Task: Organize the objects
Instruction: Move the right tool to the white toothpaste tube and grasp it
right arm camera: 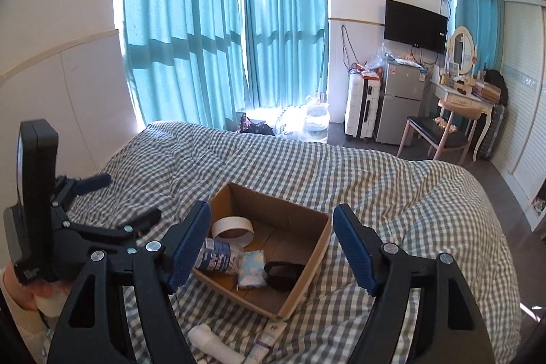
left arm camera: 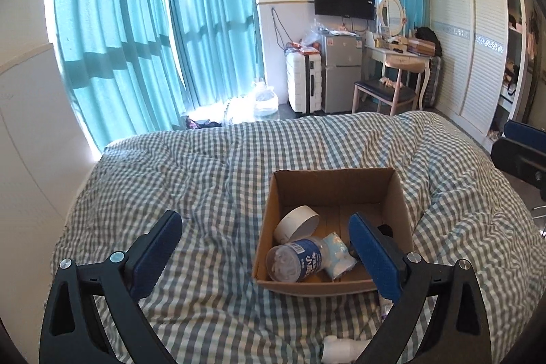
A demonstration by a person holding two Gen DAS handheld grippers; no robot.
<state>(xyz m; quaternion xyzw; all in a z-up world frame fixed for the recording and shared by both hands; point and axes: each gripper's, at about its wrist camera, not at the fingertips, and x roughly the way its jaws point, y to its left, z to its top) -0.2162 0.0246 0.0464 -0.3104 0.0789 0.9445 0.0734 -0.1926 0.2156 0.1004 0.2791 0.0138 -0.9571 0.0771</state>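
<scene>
Both tongs, left (left arm camera: 266,248) and right (right arm camera: 271,241), gape wide and hold nothing above the cardboard box (right arm camera: 307,275) on the bed (right arm camera: 392,193).

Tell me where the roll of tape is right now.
The roll of tape sits inside the cardboard box on the bed, at its left side in both views, just behind the blue-labelled bottle.

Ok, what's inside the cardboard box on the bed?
The cardboard box holds a tape roll, a plastic bottle, a tissue pack and a black item. The near-left corner is hidden behind a finger.
</scene>
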